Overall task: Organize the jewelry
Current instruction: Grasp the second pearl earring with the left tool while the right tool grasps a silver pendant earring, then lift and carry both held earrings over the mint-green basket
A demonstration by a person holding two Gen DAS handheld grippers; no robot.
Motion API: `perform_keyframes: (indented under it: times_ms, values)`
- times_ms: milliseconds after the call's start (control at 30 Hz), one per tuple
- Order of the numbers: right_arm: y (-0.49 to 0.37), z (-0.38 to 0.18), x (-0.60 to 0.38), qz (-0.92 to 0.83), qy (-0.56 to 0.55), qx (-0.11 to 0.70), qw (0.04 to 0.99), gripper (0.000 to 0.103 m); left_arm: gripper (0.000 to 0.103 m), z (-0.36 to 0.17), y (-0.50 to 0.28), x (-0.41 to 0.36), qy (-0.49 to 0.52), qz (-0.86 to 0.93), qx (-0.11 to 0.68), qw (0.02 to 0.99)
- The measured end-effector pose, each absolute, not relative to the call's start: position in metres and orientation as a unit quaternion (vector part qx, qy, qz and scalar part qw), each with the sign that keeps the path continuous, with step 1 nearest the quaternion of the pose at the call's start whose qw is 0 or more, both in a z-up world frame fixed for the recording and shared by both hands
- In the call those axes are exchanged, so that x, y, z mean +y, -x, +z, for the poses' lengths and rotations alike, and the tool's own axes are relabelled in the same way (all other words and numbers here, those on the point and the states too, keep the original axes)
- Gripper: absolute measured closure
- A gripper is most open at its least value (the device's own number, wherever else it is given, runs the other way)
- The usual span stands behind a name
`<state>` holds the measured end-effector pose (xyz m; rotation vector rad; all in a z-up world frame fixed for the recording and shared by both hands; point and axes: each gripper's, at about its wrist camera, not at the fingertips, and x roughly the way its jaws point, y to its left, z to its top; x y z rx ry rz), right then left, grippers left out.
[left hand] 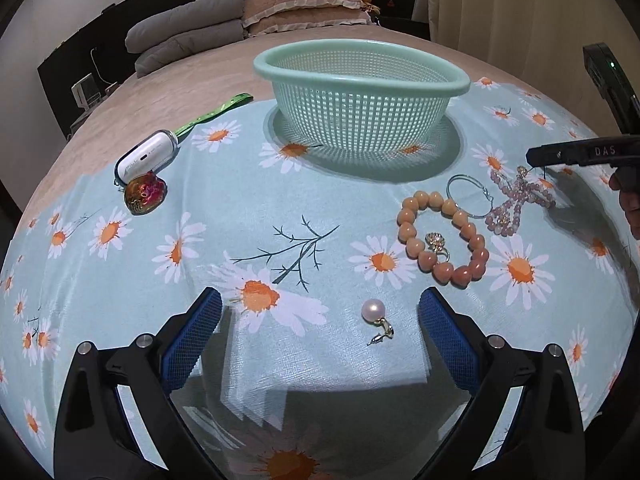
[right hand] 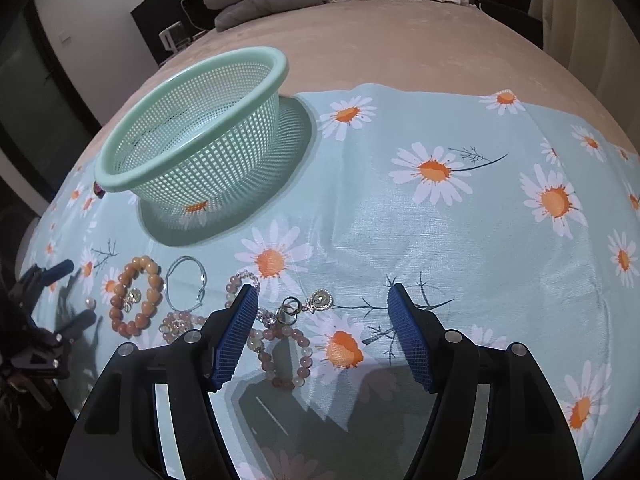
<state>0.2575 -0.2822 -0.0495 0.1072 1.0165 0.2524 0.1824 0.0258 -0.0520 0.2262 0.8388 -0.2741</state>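
Hovering over the daisy cloth (left hand: 120,320) on the bed (right hand: 400,52), we hold our left hand-held gripper (left hand: 320,316) wide open with a pearl earring (left hand: 374,318) loose between its jaws. Our right hand-held gripper (right hand: 322,300) is also open and gripping nothing; a pink bead strand (right hand: 280,344) and a pendant (right hand: 322,300) lie between its jaws. Beside them sit an orange bracelet (left hand: 440,236) ringing a gold ring (left hand: 436,244) and a wire hoop (left hand: 470,196). Behind stands the green basket (left hand: 360,80). Far left lie a white case (left hand: 146,156) and red charm (left hand: 145,197).

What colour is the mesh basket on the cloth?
Pale mint green; the basket shows best in the left wrist view.
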Motion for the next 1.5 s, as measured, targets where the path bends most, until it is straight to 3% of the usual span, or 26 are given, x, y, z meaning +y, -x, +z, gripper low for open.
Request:
perform_keyframes:
  times_ms: [167,333,400,567,633,700,733,833,900,967,1133,1300,1333,1500]
  values:
    - [-0.263,-0.065,-0.271,0.117,-0.041,0.501,0.856,0.040,0.006,-0.064,-0.177,0.027,-0.112,-0.158,0.379,0.905]
    - [-0.256,-0.076,-0.251,0.118,0.021,0.495,0.860,0.027,0.005,-0.070,-0.180,0.033,-0.083,-0.167,0.386,0.903]
    - [-0.253,-0.079,-0.246,0.123,0.026,0.489,0.863,0.016,0.004,-0.071,-0.178,0.032,-0.087,-0.162,0.379,0.907]
    - [-0.241,-0.081,-0.241,0.113,0.033,0.456,0.882,0.013,0.005,-0.068,-0.175,0.029,-0.097,-0.152,0.368,0.912]
    - [-0.235,-0.079,-0.245,0.108,0.029,0.447,0.887,0.021,0.012,-0.067,-0.172,0.026,-0.104,-0.153,0.361,0.914]
    - [-0.229,-0.078,-0.253,0.099,0.018,0.441,0.892,0.038,0.024,-0.065,-0.171,0.024,-0.104,-0.164,0.357,0.914]
    - [-0.227,-0.077,-0.257,0.099,0.019,0.440,0.892,0.043,0.033,-0.065,-0.169,0.021,-0.108,-0.169,0.355,0.913]
    - [-0.223,-0.076,-0.260,0.096,0.030,0.435,0.895,0.058,0.046,-0.066,-0.165,0.012,-0.125,-0.174,0.351,0.912]
    - [-0.231,-0.075,-0.270,0.085,0.022,0.435,0.896,0.082,0.055,-0.066,-0.163,0.007,-0.127,-0.180,0.351,0.910]
    - [-0.233,-0.075,-0.272,0.087,0.027,0.439,0.894,0.089,0.066,-0.066,-0.161,0.003,-0.135,-0.185,0.351,0.908]
    - [-0.237,-0.068,-0.270,0.098,0.025,0.455,0.885,0.090,0.084,-0.066,-0.156,-0.005,-0.143,-0.195,0.351,0.905]
    - [-0.231,-0.052,-0.288,0.144,-0.033,0.457,0.877,0.090,0.087,-0.063,-0.157,-0.001,-0.120,-0.197,0.361,0.904]
    - [-0.228,-0.049,-0.291,0.152,-0.042,0.455,0.876,0.090,0.091,-0.062,-0.156,0.001,-0.115,-0.200,0.366,0.902]
    - [-0.225,-0.042,-0.304,0.180,-0.103,0.457,0.865,0.090,0.092,-0.061,-0.151,0.001,-0.129,-0.201,0.369,0.898]
